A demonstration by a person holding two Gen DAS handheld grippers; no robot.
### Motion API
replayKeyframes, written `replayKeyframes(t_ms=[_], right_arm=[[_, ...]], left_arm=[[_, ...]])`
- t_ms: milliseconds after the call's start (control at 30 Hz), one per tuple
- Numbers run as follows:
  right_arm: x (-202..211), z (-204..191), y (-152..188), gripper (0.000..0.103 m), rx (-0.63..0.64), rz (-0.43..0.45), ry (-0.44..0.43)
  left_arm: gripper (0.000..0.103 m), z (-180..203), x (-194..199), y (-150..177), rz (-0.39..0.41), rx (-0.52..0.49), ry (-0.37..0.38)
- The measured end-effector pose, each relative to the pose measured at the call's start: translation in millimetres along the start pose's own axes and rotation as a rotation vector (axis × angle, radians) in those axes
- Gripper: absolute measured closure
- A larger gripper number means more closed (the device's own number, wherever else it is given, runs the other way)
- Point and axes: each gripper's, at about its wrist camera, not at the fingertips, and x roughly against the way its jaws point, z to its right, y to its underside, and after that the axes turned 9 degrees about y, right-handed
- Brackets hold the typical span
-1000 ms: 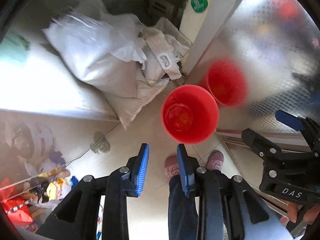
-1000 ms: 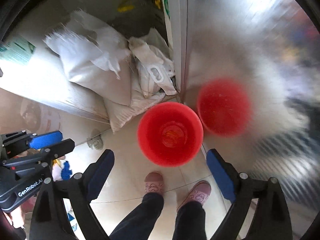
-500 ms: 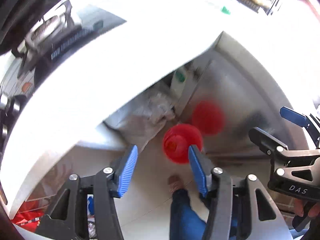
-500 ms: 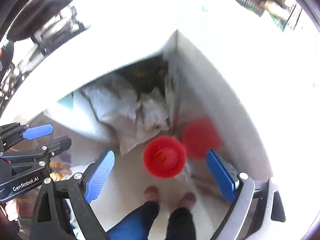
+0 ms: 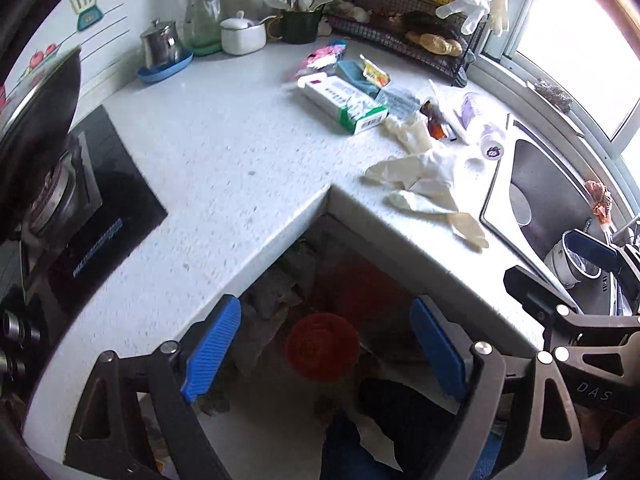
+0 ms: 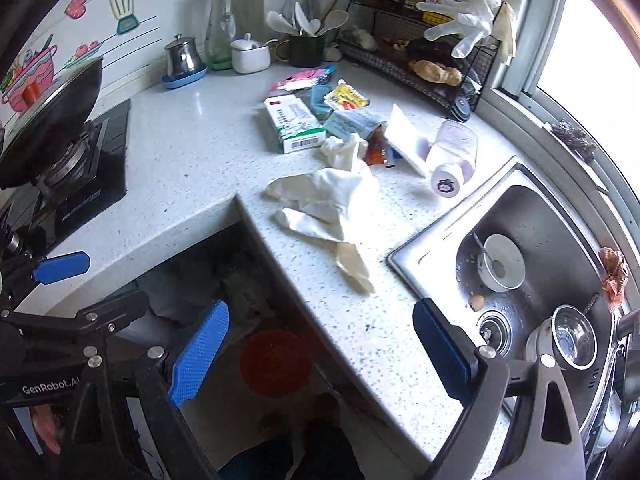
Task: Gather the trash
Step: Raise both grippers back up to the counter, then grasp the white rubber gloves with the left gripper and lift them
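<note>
Both my claws hang over the counter (image 5: 224,148) corner with nothing in them; the left claw (image 5: 326,344) is spread wide, and the right claw (image 6: 320,354) is released just as wide.

The trash lies at twelve to one o'clock of me, well beyond the fingertips; nearest are the gloves (image 6: 332,204), limp and flat by the inner corner; behind them sit the carton (image 6: 294,122), a yellow sachet (image 6: 346,98), a brown wrapper (image 6: 376,148) and a toppled cup (image 6: 454,156) close to the sink (image 6: 532,216). The red bin (image 6: 276,362) stands on the floor at six o'clock, between the right claw's fingers as I see it.

I judge the step in hand is the reach for the first piece. The gloves look the best start, being closest to the right claw; I should come down steeply, pinch a bunched fold rather than a flat finger, and lift clear before swinging back to six o'clock, so the dangling ends do not drag the cup. The carton wants a grip across its short side.
</note>
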Motion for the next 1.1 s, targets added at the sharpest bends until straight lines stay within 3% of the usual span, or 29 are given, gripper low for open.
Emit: replayKeyframes(t_ms=[200, 433, 767, 967, 1100], right_arm=[[-5, 42, -19, 0.01, -0.084, 0.004, 0.053], [-33, 82, -45, 0.01, -0.134, -0.044, 0.094], [-80, 126, -53, 0.01, -0.178, -0.13, 0.117], [-96, 137, -48, 0.01, -0.209, -0.169, 0.117], [-101, 142, -46, 0.01, -0.236, -0.187, 0.119]], left_arm=[[0.014, 33, -27, -52, -0.012, -0.093, 0.04], [0.014, 62, -75, -95, -0.096, -0.118, 0.107], [0.014, 88, -145, -122, -0.21, -0.184, 0.125], [0.014, 91, -184, -126, -0.258, -0.217, 0.084], [0.019, 99, -188, -125, -0.246, -0.261, 0.051]])
